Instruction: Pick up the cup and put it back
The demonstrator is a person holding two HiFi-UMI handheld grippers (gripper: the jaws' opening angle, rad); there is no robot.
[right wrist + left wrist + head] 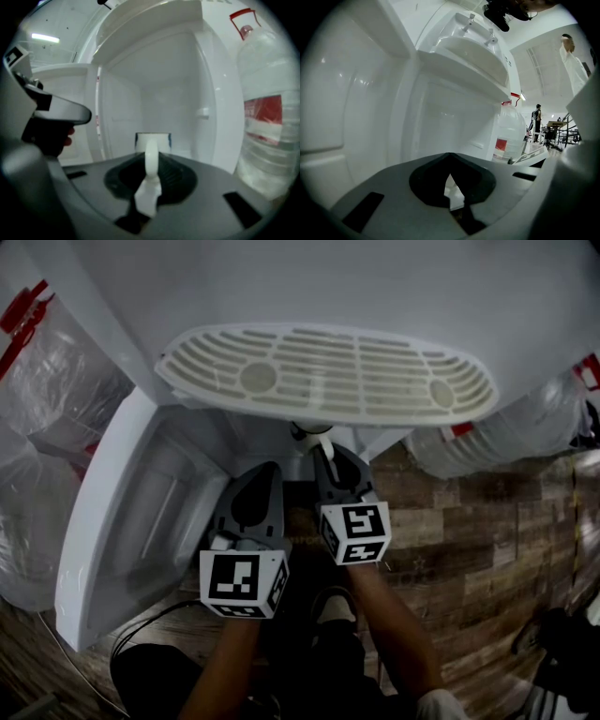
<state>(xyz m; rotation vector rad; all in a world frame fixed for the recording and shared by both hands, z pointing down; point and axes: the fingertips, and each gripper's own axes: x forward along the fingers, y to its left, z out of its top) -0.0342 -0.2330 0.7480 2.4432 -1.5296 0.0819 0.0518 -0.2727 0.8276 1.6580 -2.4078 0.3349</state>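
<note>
The white water dispenser (309, 287) has its lower cabinet (159, 93) open beneath the drip tray (328, 371). The cup (153, 140) is at that opening, with the right gripper (151, 166) pinching its handle (151, 157), though I cannot tell whether its base touches the cabinet floor. The left gripper (450, 159) hangs alongside, jaws pressed together on nothing. The cup looks like glazed ceramic, so probably stiff, fairly light, slippery and breakable, which makes the handle loop the sound hold.
</note>
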